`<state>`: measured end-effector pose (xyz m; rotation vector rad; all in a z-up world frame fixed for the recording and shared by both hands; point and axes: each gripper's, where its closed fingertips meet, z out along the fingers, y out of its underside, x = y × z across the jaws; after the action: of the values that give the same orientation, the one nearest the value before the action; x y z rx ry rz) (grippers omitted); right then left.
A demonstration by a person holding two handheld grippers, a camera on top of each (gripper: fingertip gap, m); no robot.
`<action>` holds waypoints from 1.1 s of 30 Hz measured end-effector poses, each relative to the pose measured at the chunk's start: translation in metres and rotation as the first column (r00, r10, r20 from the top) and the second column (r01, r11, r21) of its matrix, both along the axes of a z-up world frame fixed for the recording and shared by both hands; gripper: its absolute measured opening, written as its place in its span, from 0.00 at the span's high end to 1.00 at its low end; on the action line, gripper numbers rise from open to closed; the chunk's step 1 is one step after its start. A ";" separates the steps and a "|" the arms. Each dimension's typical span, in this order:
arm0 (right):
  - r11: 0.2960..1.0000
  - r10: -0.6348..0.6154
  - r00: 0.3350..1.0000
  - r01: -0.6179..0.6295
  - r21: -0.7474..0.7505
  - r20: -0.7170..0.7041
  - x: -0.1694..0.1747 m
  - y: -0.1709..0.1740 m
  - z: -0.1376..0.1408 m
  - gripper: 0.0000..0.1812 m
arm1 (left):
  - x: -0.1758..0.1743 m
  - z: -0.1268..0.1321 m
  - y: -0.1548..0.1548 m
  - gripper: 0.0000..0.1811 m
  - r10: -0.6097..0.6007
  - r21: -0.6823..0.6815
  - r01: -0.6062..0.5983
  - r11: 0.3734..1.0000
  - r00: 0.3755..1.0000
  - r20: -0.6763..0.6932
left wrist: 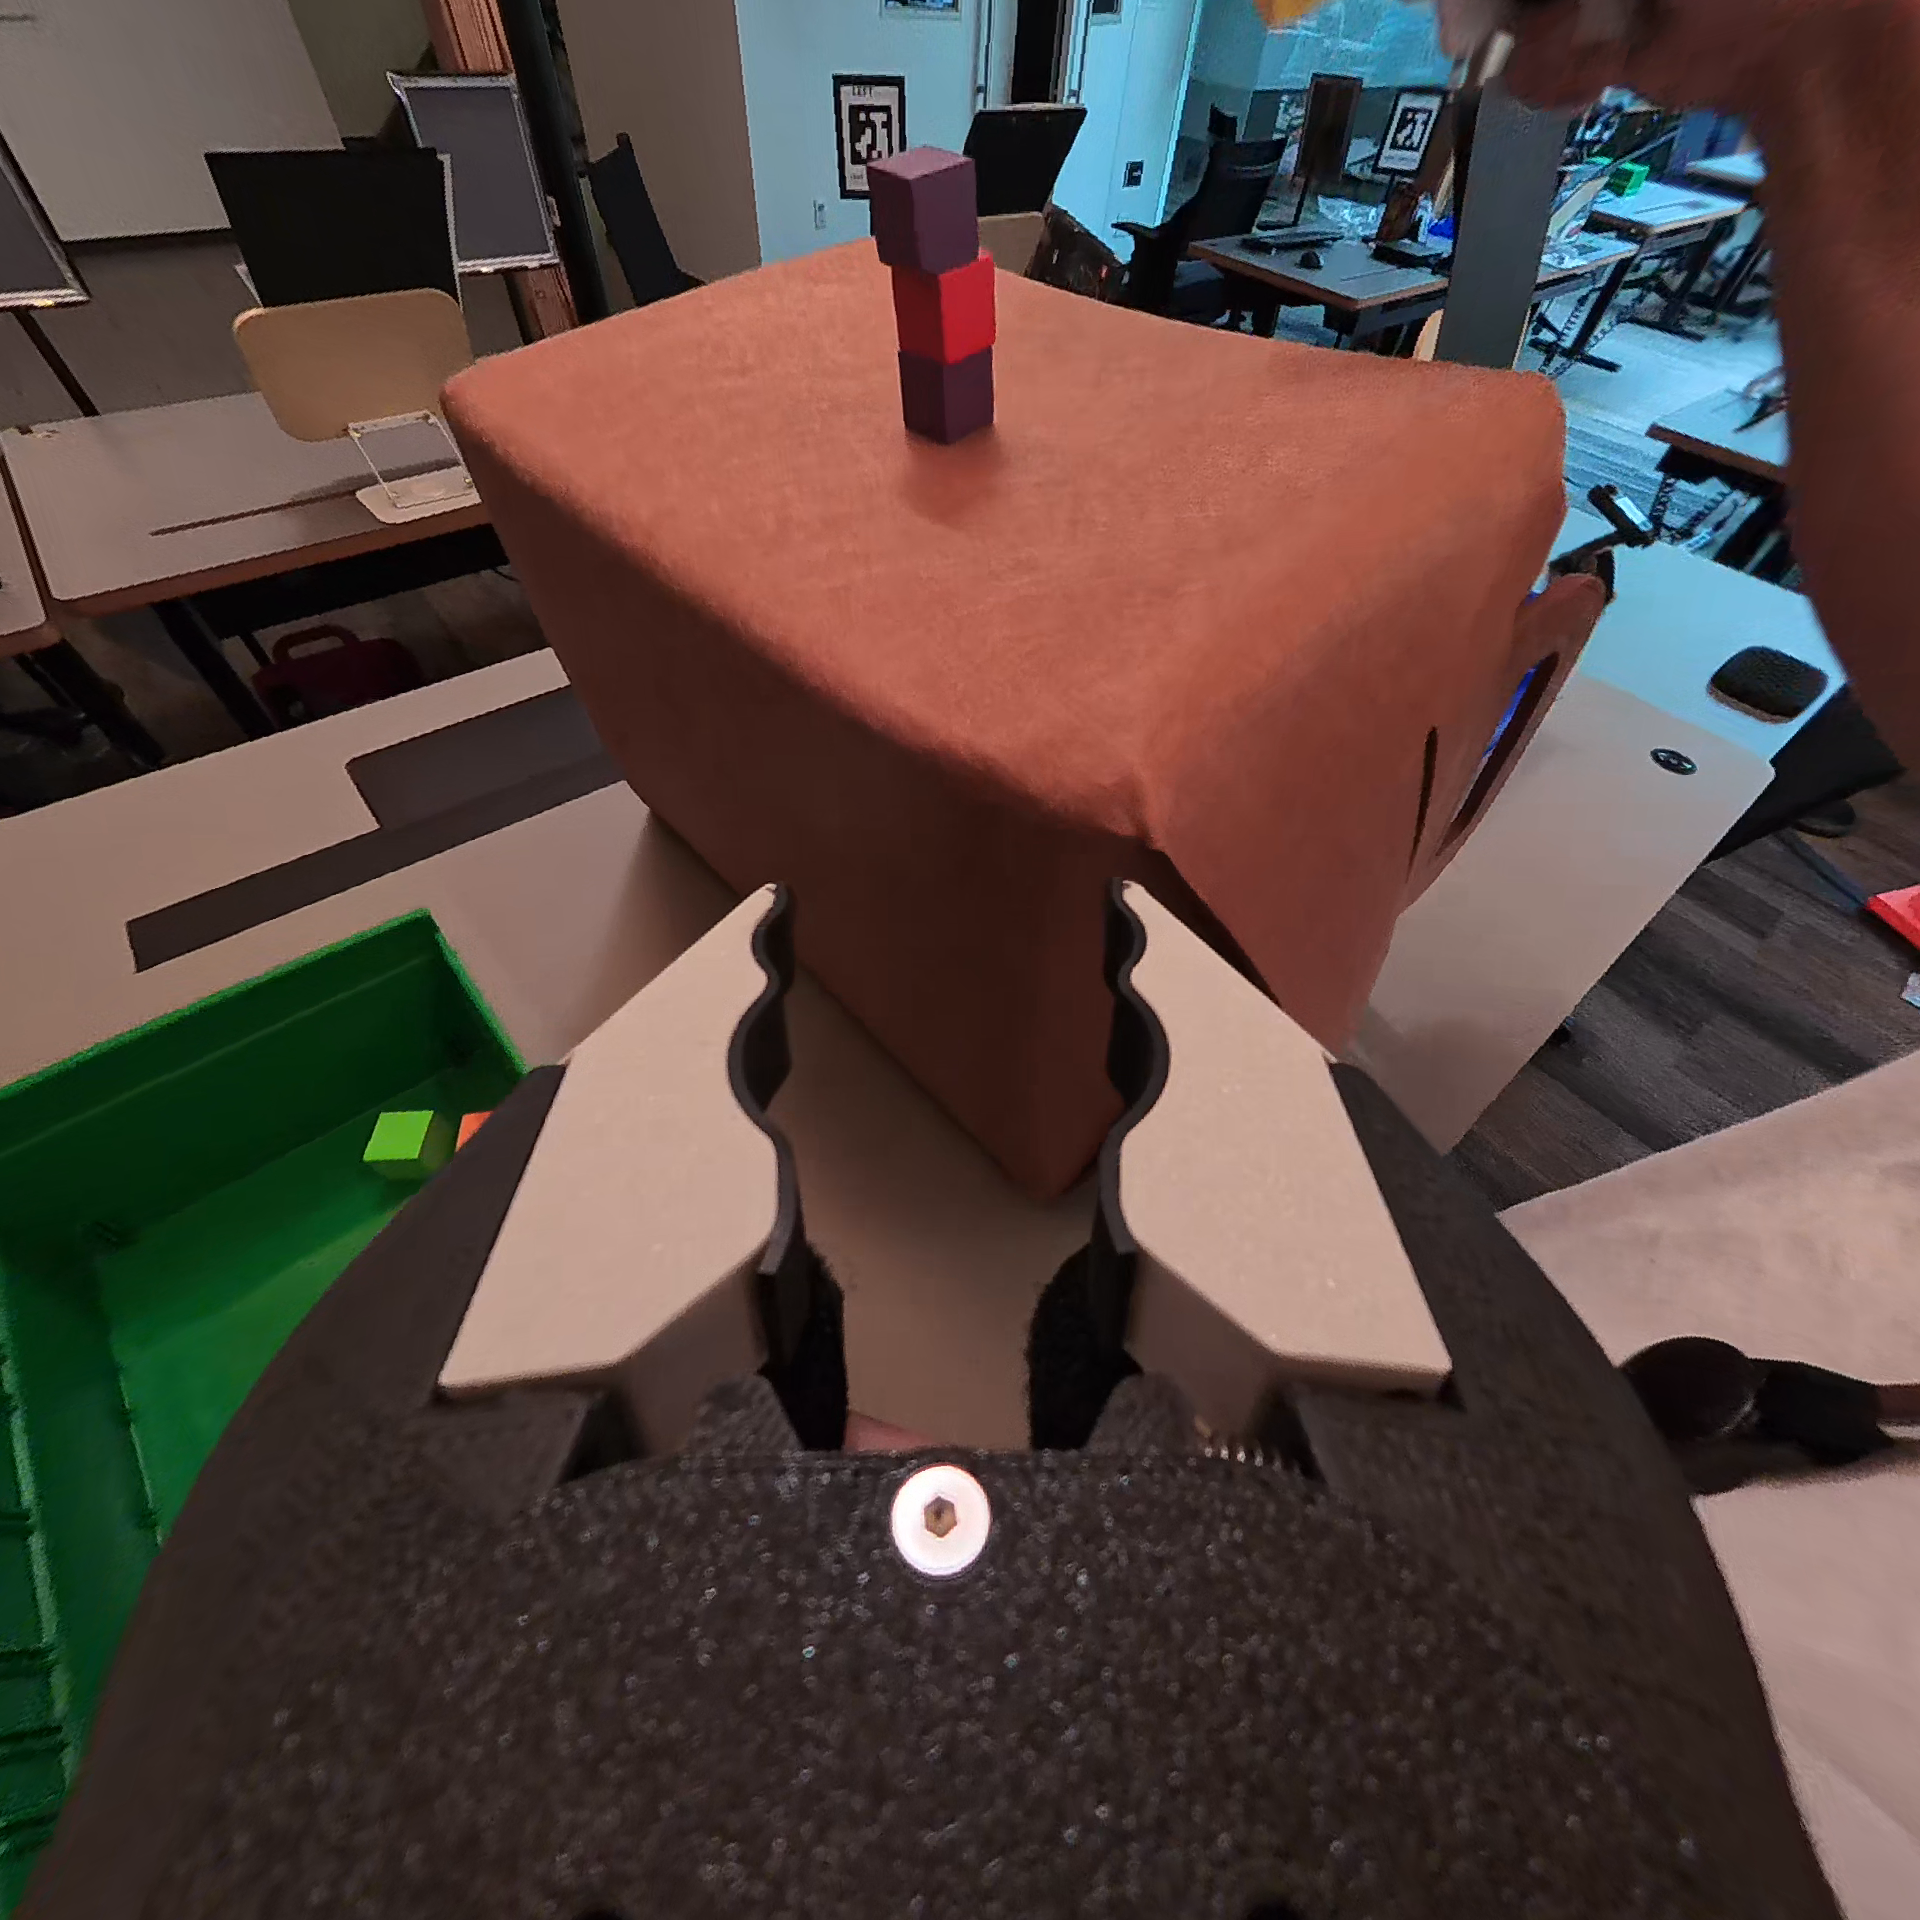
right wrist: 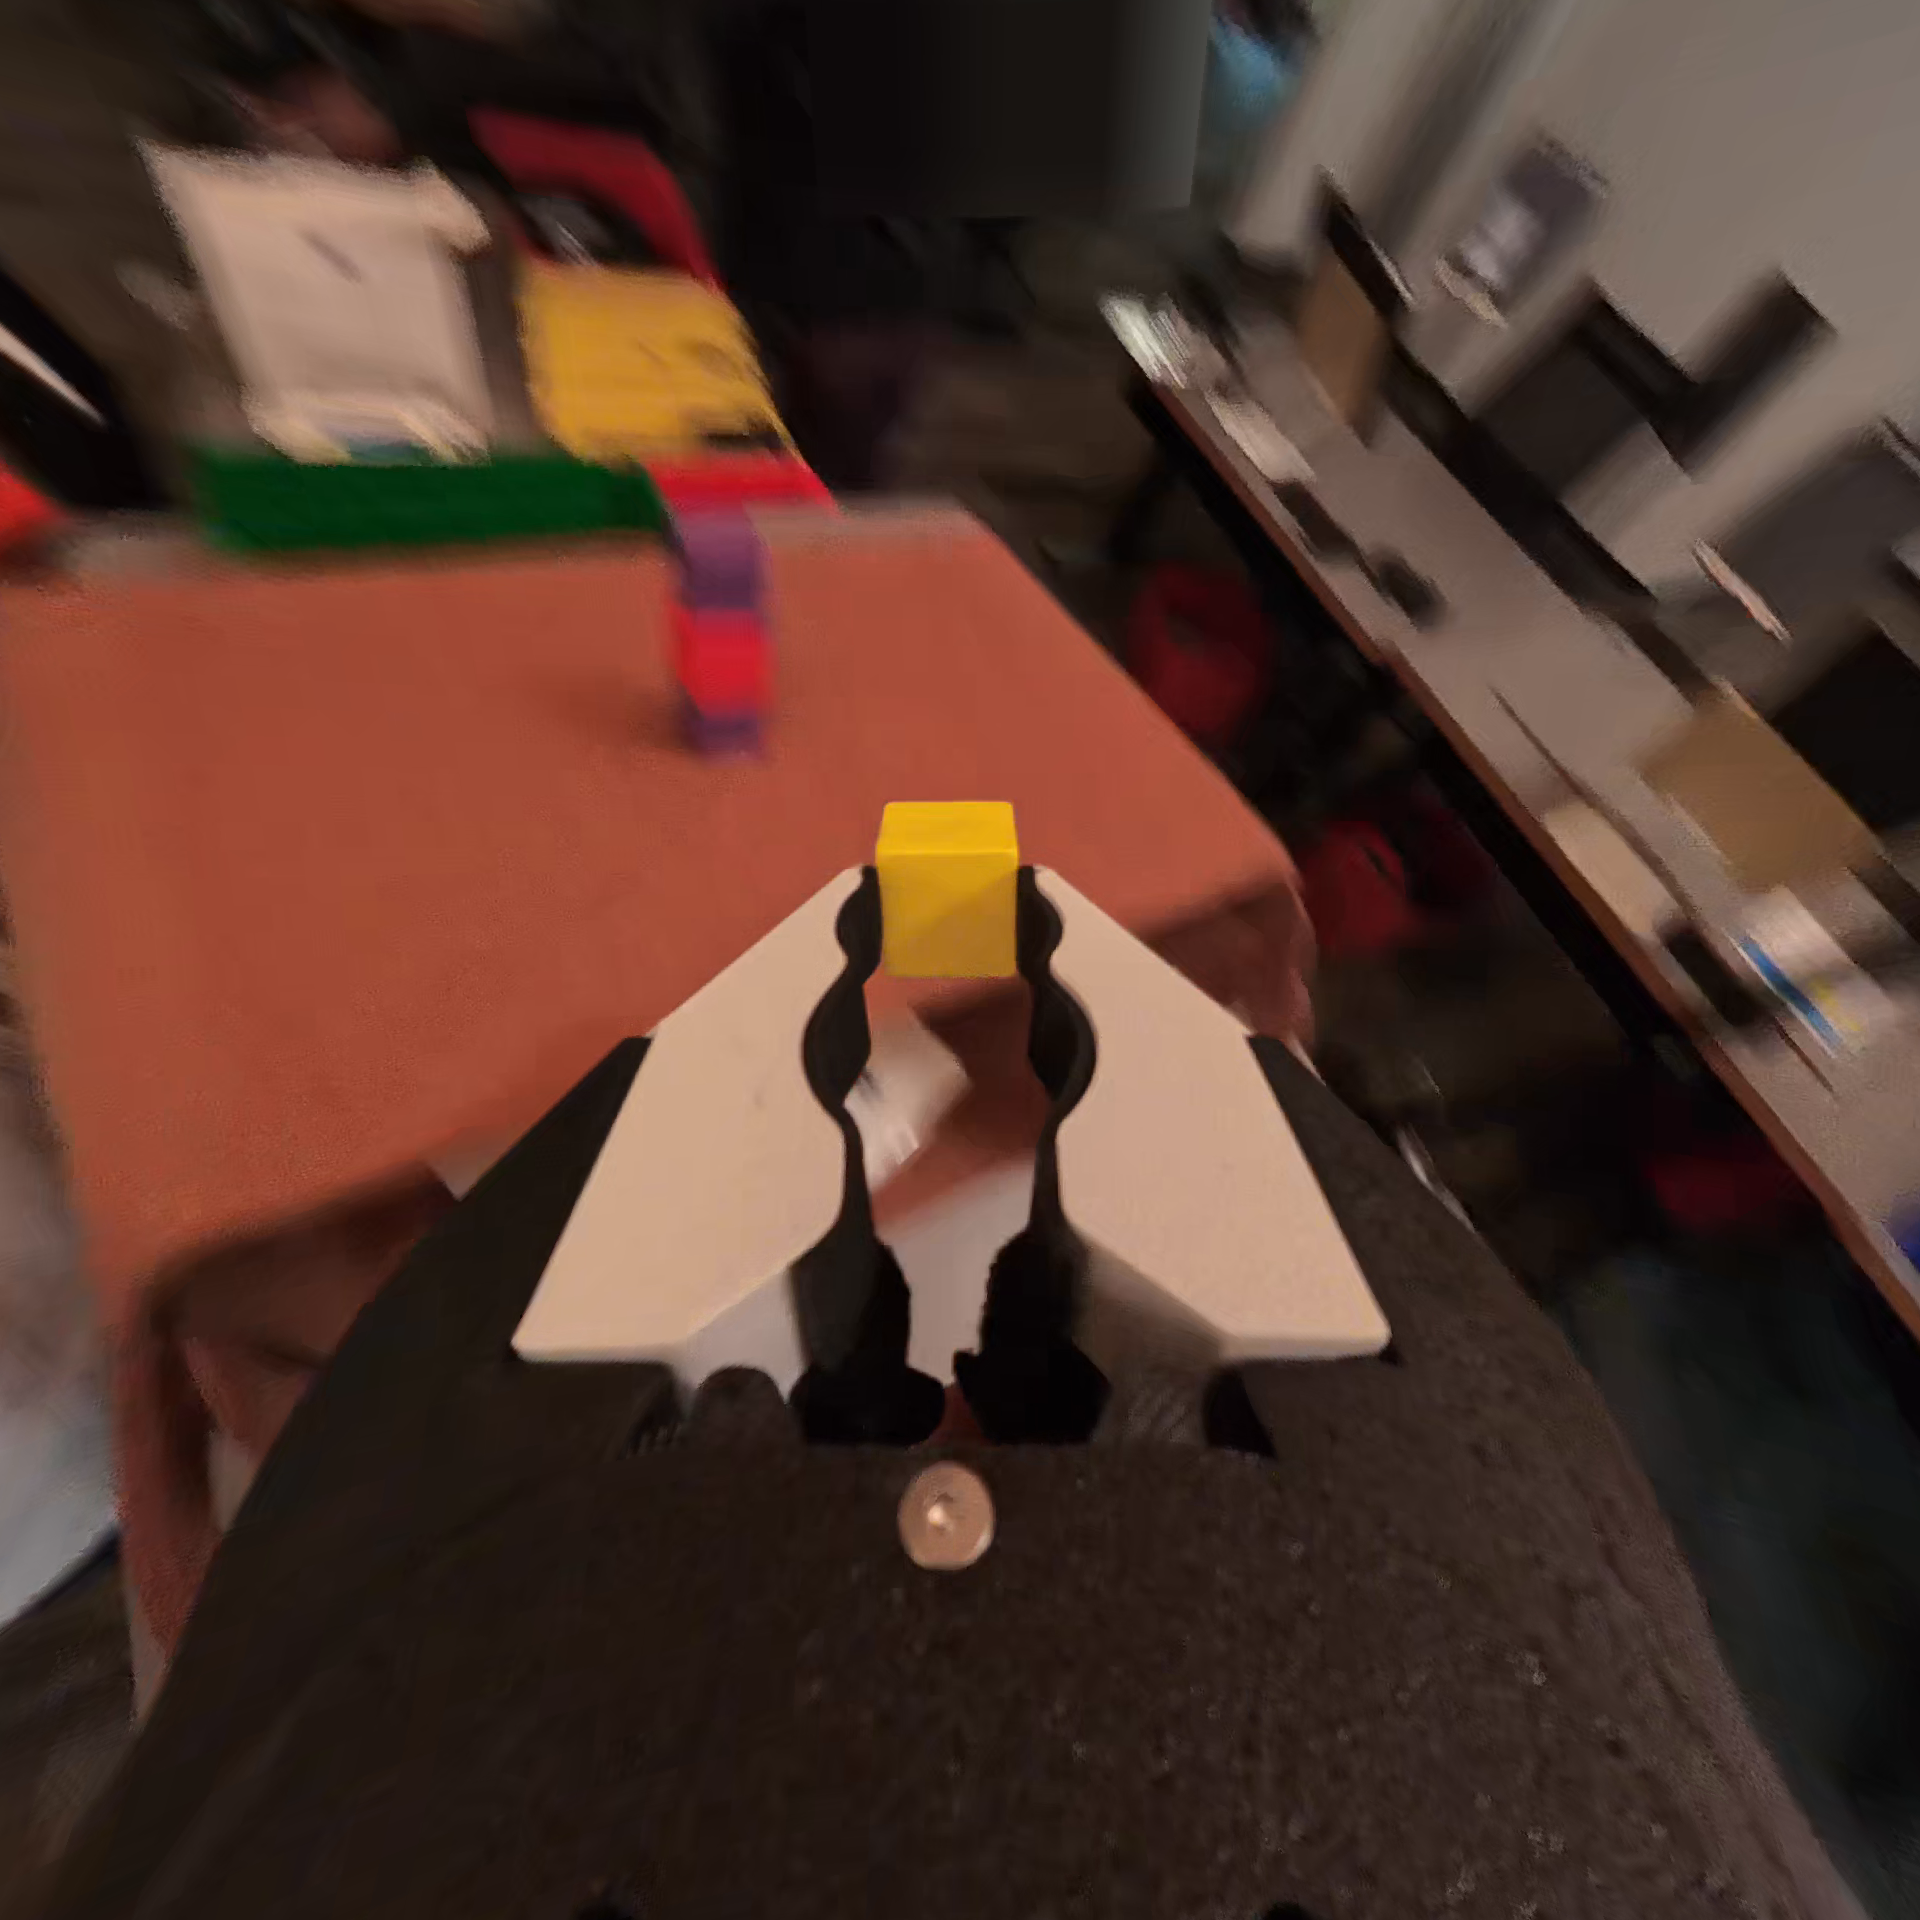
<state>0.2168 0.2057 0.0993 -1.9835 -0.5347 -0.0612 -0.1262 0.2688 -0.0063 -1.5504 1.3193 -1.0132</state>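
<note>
A stack of three cubes (left wrist: pixel 940 296), purple on red on purple, stands on a box draped in brown cloth (left wrist: pixel 1039 644). My left gripper (left wrist: pixel 943 914) is open and empty, low in front of the box's near corner. My right gripper (right wrist: pixel 948 883) is shut on a yellow cube (right wrist: pixel 945 894) and holds it above the near part of the cloth top (right wrist: pixel 364 883). The stack shows blurred in the right wrist view (right wrist: pixel 722 644), farther away and to the left of the yellow cube. A person's arm (left wrist: pixel 1829 312) reaches in at the top right of the left wrist view.
A green bin (left wrist: pixel 208 1195) stands at my lower left with a green cube (left wrist: pixel 400 1143) and an orange cube (left wrist: pixel 473 1127) in it; it also shows blurred in the right wrist view (right wrist: pixel 416 504). Desks (left wrist: pixel 239 520) and chairs stand behind. The right wrist view is motion-blurred.
</note>
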 end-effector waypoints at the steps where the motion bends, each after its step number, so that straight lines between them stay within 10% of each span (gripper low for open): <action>1: 0.991 -0.110 0.992 0.115 -0.070 0.062 0.032 -0.024 -0.021 0.86 | 0.003 0.000 0.002 0.67 0.004 -0.001 -0.004 1.000 1.000 -0.005; 5: 0.783 -0.436 0.879 0.476 -0.400 0.193 0.140 -0.134 -0.142 0.86 | 0.015 0.001 0.009 0.67 0.017 -0.008 -0.017 1.000 1.000 -0.026; 10: 0.472 -0.564 0.804 0.503 -0.724 0.191 0.179 -0.232 -0.300 0.86 | 0.040 0.007 0.011 0.67 0.024 -0.008 -0.025 1.000 0.998 -0.062; 14: 0.286 -0.541 0.779 0.525 -0.802 0.317 0.194 -0.288 -0.357 0.86 | 0.060 0.016 -0.005 0.66 -0.057 0.029 0.061 0.998 0.992 -0.114; 26: 0.256 -0.506 0.798 0.500 -0.827 0.327 0.197 -0.307 -0.392 0.82 | 0.097 0.032 -0.035 0.67 -0.324 -0.025 0.325 0.945 0.928 -0.183; 33: 0.482 -0.711 0.692 0.610 -0.629 0.125 0.176 -0.276 -0.324 0.68 | 0.120 0.053 0.043 0.66 -0.182 0.107 0.201 0.974 0.968 -0.170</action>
<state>0.3928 -0.0706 -0.2247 -2.7421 0.4479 -0.2376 -0.0063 0.3115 0.0468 -1.4550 1.6389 -0.9193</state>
